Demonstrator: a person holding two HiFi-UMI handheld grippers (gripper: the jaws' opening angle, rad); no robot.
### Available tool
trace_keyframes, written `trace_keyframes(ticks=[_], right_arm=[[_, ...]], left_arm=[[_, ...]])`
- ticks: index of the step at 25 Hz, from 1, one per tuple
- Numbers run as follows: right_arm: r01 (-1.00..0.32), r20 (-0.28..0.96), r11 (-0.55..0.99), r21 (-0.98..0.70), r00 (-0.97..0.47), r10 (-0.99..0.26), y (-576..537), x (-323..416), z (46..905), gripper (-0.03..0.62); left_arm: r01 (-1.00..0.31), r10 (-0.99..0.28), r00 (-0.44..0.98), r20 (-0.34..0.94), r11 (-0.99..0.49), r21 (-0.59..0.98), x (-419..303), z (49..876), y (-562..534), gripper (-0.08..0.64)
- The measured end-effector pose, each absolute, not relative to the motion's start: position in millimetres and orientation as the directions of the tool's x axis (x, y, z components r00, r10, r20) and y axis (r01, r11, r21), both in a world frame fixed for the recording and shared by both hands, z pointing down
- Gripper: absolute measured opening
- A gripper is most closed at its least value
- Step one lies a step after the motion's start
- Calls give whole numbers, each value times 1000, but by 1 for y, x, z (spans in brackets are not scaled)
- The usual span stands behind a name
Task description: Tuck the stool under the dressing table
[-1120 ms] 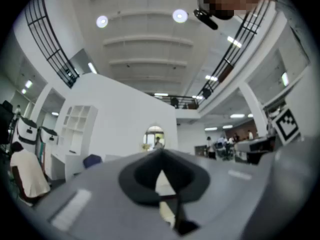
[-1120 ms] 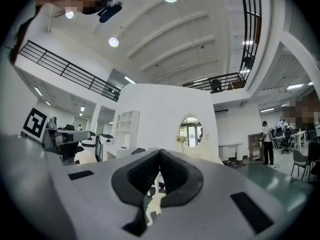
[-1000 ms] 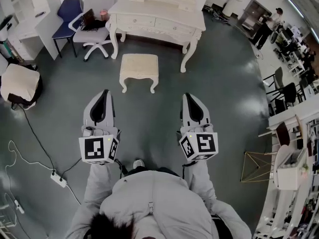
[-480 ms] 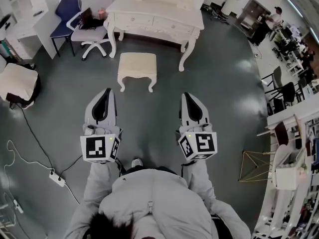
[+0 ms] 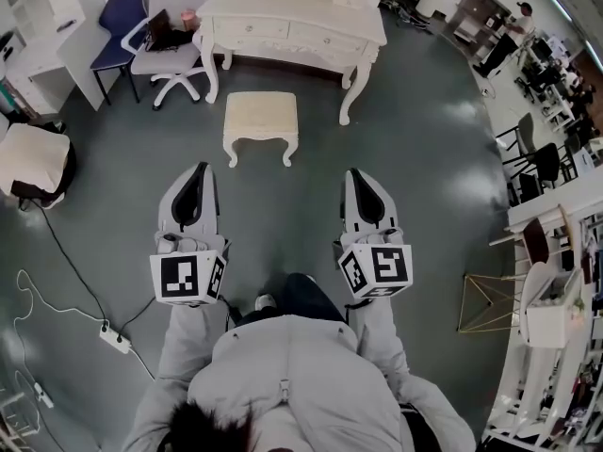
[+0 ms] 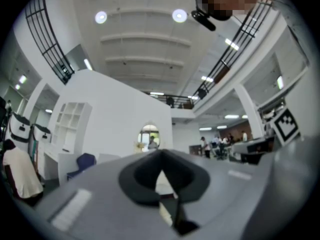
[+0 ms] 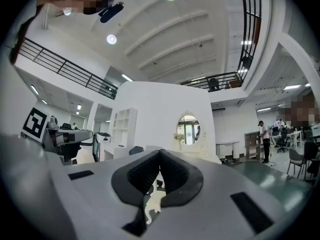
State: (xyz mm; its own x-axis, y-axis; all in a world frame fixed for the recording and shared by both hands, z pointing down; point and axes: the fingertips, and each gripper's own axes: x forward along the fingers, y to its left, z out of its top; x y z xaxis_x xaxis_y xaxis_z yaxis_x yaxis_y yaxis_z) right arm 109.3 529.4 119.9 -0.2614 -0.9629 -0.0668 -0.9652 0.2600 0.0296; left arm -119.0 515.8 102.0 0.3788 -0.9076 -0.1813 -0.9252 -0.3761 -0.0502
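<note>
A cream stool (image 5: 261, 119) with carved legs stands on the grey floor in front of the white dressing table (image 5: 292, 26), clear of it. My left gripper (image 5: 197, 170) and right gripper (image 5: 357, 174) are held level side by side, well short of the stool, both shut and empty. In the right gripper view the jaws (image 7: 160, 154) meet at their tips, and a bit of the stool (image 7: 154, 204) shows through the gap below them. In the left gripper view the gripper (image 6: 161, 156) is shut too, and the table's oval mirror (image 6: 149, 136) is far ahead.
A white swivel chair (image 5: 171, 55) and a blue chair (image 5: 118, 26) stand left of the dressing table. A cream-covered seat (image 5: 33, 158) sits at the far left. A cable and power strip (image 5: 113, 337) lie on the floor at lower left. Desks, chairs and a person (image 5: 504, 36) fill the right side.
The stool and dressing table have shifted slightly up in the head view. A dark trouser leg now shows between my arms. Both grippers stay shut and level.
</note>
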Motion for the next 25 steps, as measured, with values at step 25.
trace_keyframes(ticks=[25], right_arm=[[-949,-76,313,-21,-311,-947,330,125,117,3]], left_arm=[[-945,-931,326,-161,-318,-75,-110,96,337,9]])
